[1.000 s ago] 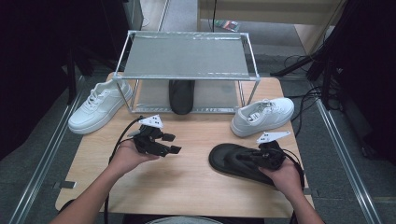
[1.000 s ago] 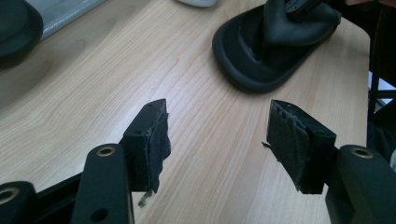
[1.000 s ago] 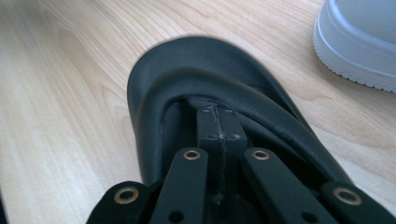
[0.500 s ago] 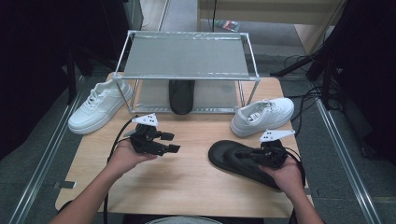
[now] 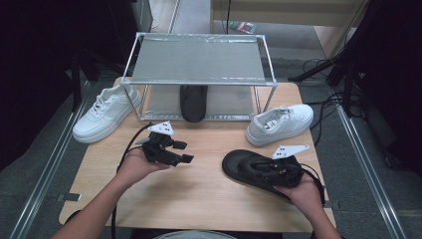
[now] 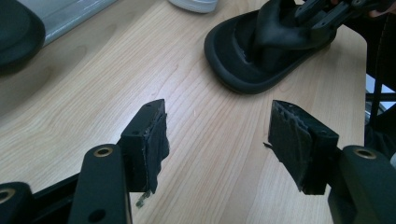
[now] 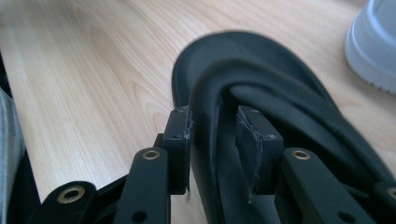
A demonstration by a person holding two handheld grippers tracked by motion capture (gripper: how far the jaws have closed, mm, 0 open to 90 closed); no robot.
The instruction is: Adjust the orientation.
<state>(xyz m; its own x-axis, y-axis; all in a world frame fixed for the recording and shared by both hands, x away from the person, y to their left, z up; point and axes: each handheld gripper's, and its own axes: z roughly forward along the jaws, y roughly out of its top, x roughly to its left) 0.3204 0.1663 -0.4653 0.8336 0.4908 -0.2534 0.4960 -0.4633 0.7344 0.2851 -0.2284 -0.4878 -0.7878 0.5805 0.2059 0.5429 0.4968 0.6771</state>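
A black thong sandal [image 5: 249,169] lies on the wooden table [image 5: 199,199] at the front right. My right gripper [image 5: 259,167] sits over it, its jaws astride the sandal's strap [image 7: 219,93]. Those jaws have just been opening, and the strap stands between the pads with a gap on one side, so the right gripper [image 7: 212,135] is open. My left gripper [image 5: 184,152] hovers at the left centre, pointing right toward the sandal [image 6: 261,51]. In its own view the left gripper [image 6: 219,140] is open wide with nothing but bare wood between the pads.
A metal wire rack [image 5: 199,57] stands at the back of the table with a black shoe [image 5: 193,102] under it. One white sneaker [image 5: 102,112] lies left of the rack, another [image 5: 278,123] right of it, just beyond the sandal.
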